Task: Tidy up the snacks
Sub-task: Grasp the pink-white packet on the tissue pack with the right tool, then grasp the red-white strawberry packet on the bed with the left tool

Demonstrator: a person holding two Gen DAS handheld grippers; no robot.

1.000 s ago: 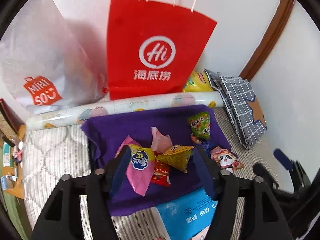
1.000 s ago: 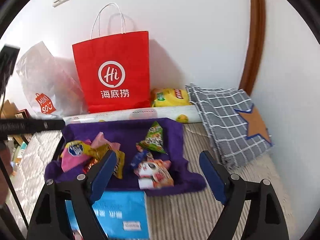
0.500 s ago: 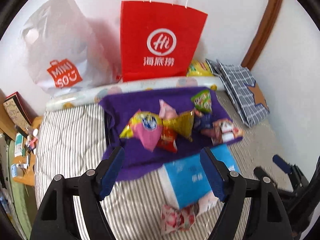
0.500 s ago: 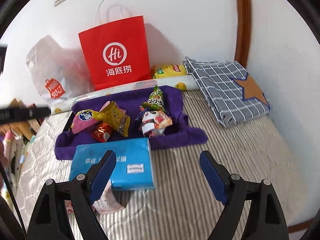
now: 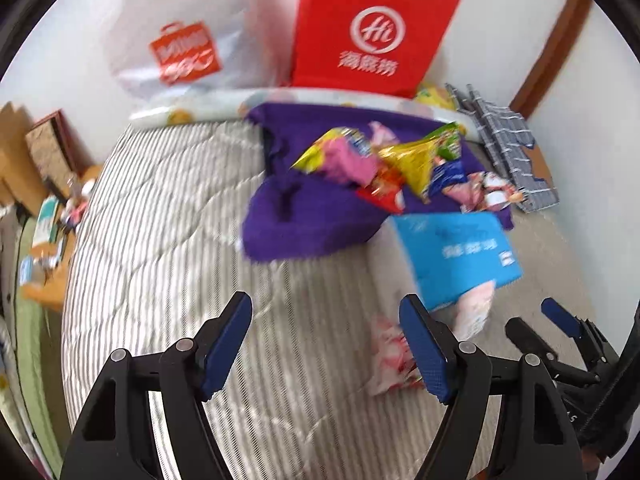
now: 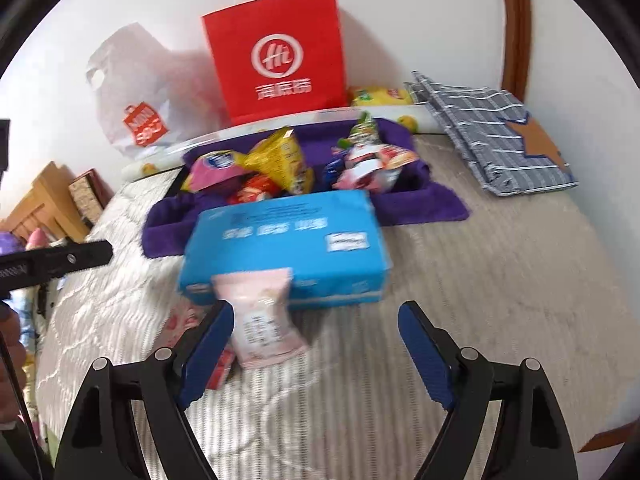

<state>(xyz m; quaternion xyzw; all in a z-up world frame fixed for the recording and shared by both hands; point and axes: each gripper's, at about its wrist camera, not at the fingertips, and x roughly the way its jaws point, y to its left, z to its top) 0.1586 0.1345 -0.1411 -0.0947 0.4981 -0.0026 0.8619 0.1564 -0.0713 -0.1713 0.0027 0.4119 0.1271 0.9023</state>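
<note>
A purple cloth-lined tray point(image 5: 304, 232) point(image 6: 424, 208) on the striped mattress holds several snack packets point(image 5: 400, 160) point(image 6: 280, 160). In front of it lies a blue box point(image 5: 456, 256) point(image 6: 284, 248) with a pale pink packet point(image 6: 264, 320) point(image 5: 476, 308) leaning on its near side. A red-and-white packet point(image 5: 390, 360) point(image 6: 180, 320) lies on the mattress beside it. My left gripper point(image 5: 326, 320) hangs open over bare mattress, left of these. My right gripper point(image 6: 316, 320) is open too, and the pink packet lies just beyond its left finger point(image 6: 208, 344), untouched.
A red paper bag point(image 6: 280, 52) and a white plastic bag point(image 5: 180, 40) stand against the back wall behind a rolled mat point(image 5: 192, 110). A grey checked cloth with a star point(image 6: 500, 144) lies at the right. The mattress edge and low furniture point(image 5: 44, 160) are on the left.
Both grippers have drawn back from the tray and sunk toward the mattress. The left one has moved off the snack pile to the left. The blue box and pink packet are now close to the right gripper.
</note>
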